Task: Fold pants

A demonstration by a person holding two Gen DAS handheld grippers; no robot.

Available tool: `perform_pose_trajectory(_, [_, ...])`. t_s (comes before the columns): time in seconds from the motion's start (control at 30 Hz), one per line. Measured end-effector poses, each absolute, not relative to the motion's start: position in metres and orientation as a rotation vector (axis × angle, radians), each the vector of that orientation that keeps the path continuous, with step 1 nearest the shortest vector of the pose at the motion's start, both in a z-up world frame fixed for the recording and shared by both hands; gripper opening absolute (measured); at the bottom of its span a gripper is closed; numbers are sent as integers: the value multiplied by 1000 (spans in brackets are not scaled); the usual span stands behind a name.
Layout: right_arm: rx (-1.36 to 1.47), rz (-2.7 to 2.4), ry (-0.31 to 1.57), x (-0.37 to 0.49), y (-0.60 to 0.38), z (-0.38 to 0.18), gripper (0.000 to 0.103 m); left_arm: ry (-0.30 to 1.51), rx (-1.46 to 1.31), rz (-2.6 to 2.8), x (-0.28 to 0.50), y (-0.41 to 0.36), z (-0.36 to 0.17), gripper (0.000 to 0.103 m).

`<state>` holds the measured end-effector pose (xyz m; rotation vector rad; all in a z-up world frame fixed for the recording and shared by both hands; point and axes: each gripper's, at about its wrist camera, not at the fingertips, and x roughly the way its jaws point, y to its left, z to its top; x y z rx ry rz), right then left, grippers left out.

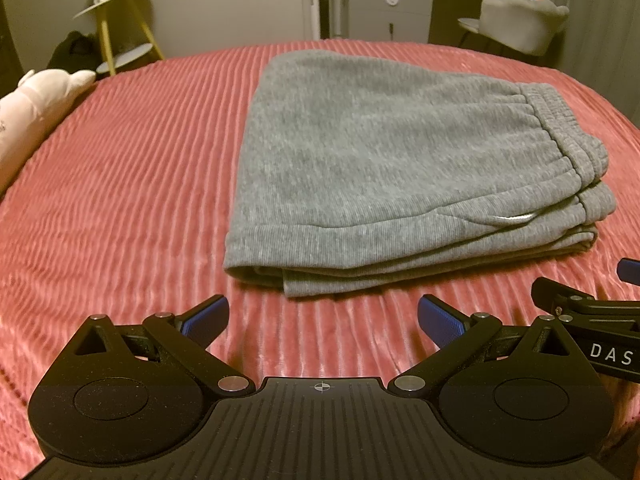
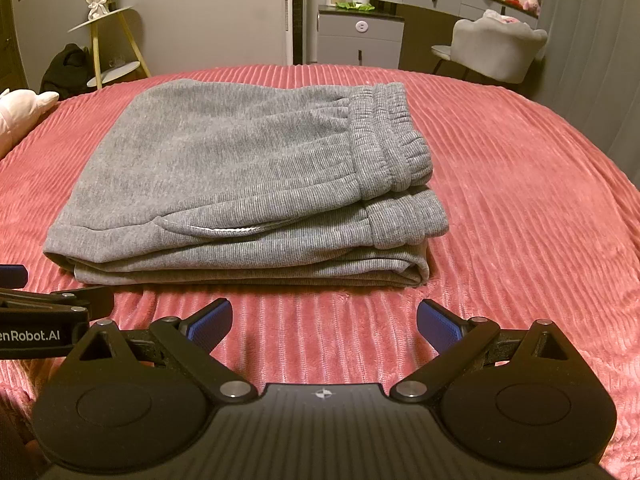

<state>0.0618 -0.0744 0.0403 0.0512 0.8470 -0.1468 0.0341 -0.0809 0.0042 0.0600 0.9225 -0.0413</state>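
Grey sweatpants (image 1: 380,168) lie folded into a compact stack on the pink ribbed bedspread (image 1: 120,200), waistband to the right. They also show in the right wrist view (image 2: 240,184), with the elastic waistband (image 2: 392,136) on top at the right. My left gripper (image 1: 322,320) is open and empty, just short of the stack's near edge. My right gripper (image 2: 324,322) is open and empty, also just in front of the stack. Each gripper shows at the edge of the other's view: the right one (image 1: 592,308) and the left one (image 2: 44,312).
A pink plush toy (image 1: 36,112) lies at the bed's left edge. Beyond the bed stand a yellow-legged side table (image 1: 116,28), a grey cabinet (image 2: 360,36) and a grey chair (image 2: 496,48). The bedspread (image 2: 520,200) extends right of the pants.
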Motion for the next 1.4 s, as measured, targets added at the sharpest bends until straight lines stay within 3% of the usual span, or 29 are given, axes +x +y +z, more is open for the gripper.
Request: perform_pose_trajectory(1.4, [38, -149, 835, 59, -68, 43, 99, 890, 64, -32, 31, -78, 6, 103])
